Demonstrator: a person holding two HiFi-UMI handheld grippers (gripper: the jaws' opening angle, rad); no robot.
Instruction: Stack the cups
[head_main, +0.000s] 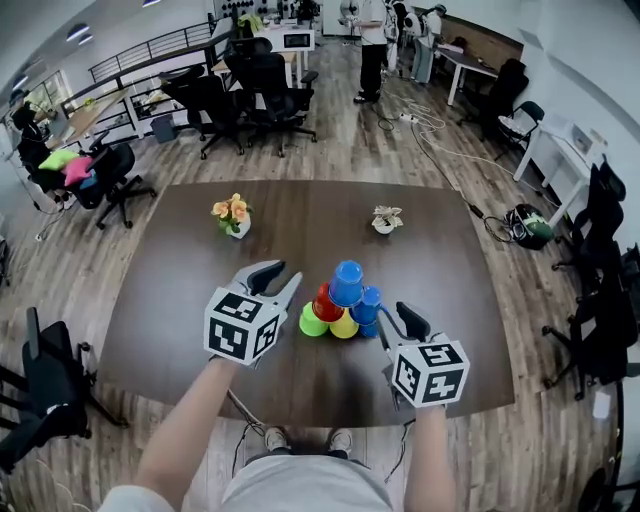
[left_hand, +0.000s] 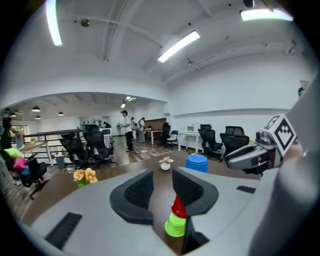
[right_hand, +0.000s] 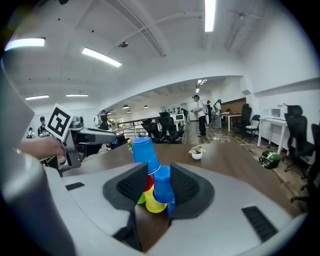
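Cups (head_main: 344, 300) piled as a pyramid near the middle of the table (head_main: 170, 320), toward its near edge: green, yellow and blue below, red and blue above, one blue on top, mouths down so each upper one rests across two beneath. Left gripper (head_main: 279, 279) just left of the pile, jaws spread, pinching nothing. Right gripper (head_main: 398, 322) at its near right, jaws likewise apart and empty, held clear, probably to spare the finished-looking pile a knock.
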